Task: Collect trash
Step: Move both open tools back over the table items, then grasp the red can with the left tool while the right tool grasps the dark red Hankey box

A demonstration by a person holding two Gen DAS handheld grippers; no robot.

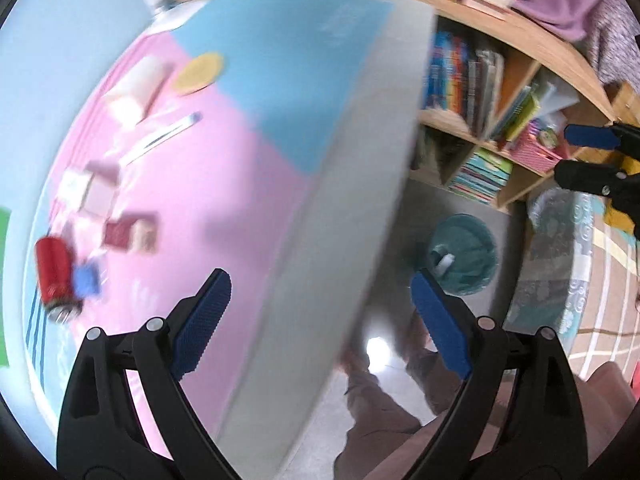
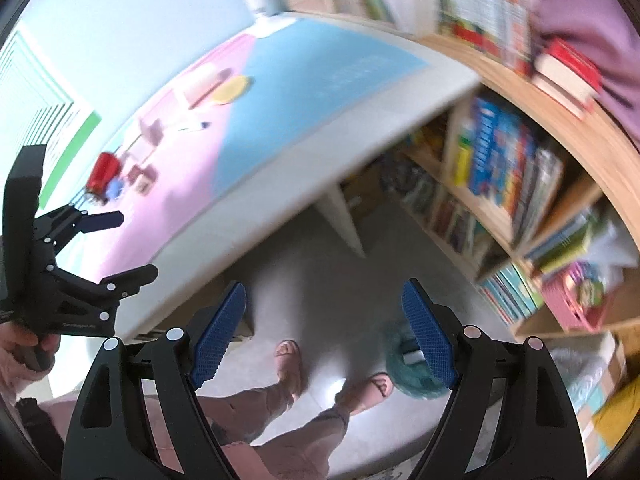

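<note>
Trash is lying on the pink side of the table (image 1: 360,208): a red can (image 1: 54,276) on its side at far left, small wrappers (image 1: 132,234) beside it. Nearer the middle, the left gripper (image 1: 322,322) is hanging with fingers wide apart, empty. Rightward, the right gripper (image 2: 324,330) is gaping empty above a teal bin (image 2: 404,372) standing on the floor.

- My gripper pads (image 1: 204,322) are blue with a fine grid texture, on black arms.
- The table mat (image 1: 224,184) is pink and light blue.
- The can (image 1: 54,270) is red.
- The bin liner (image 1: 466,256) is teal.
</note>
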